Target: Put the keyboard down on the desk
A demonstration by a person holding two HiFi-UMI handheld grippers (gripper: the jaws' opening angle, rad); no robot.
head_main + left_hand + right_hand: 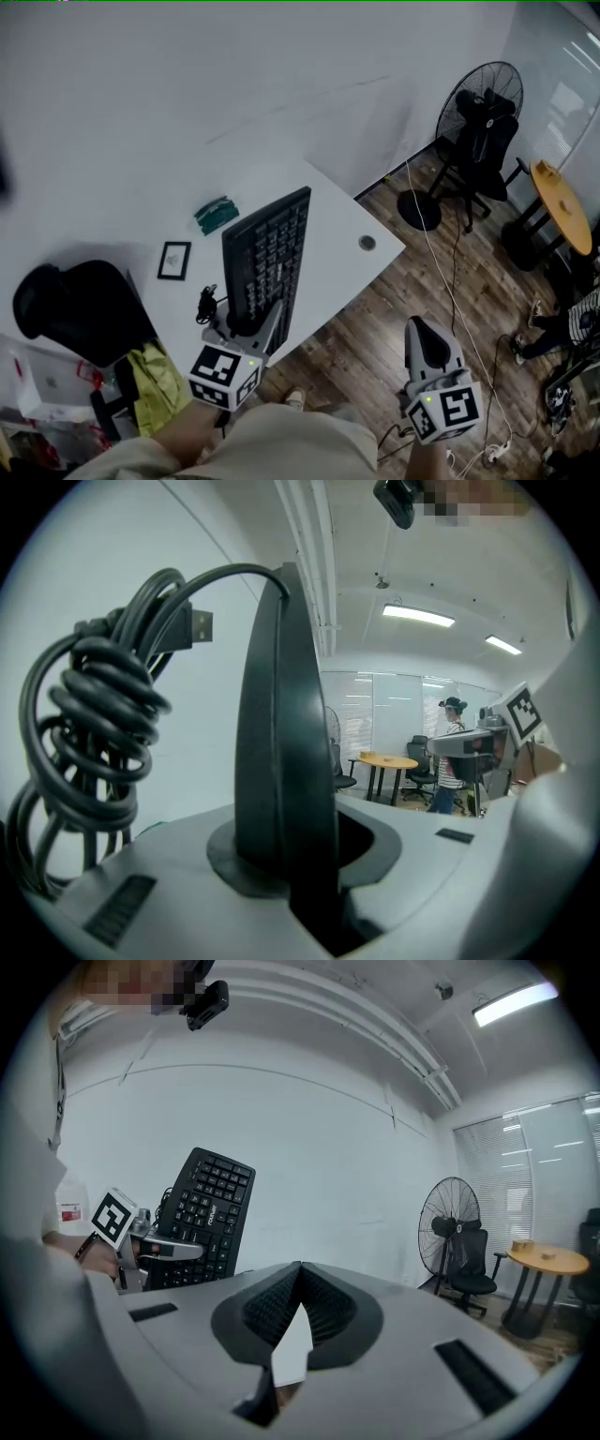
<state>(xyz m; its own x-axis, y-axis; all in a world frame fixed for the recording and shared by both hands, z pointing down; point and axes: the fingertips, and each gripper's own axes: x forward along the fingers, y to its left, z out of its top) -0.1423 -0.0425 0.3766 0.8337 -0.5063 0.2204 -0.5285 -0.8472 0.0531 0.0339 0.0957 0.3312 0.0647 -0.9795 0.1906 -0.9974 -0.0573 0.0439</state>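
A black keyboard (267, 258) stands tilted on its edge over the white desk (347, 225). My left gripper (246, 328) is shut on its near end. In the left gripper view the keyboard's edge (281, 733) rises between the jaws, and its coiled black cable (94, 724) with a USB plug (192, 625) hangs at the left. My right gripper (419, 325) hangs over the wooden floor, right of the desk, shut with nothing in it (298, 1274). In the right gripper view the keyboard (202, 1213) and the left gripper (141, 1241) are at the left.
On the desk lie a green object (216, 214), a small black-framed card (174, 260) and a round grommet (367, 242). A black chair (80, 309) stands at the left. A fan (473, 103), an office chair (487, 141) and a round wooden table (561, 202) stand at the right.
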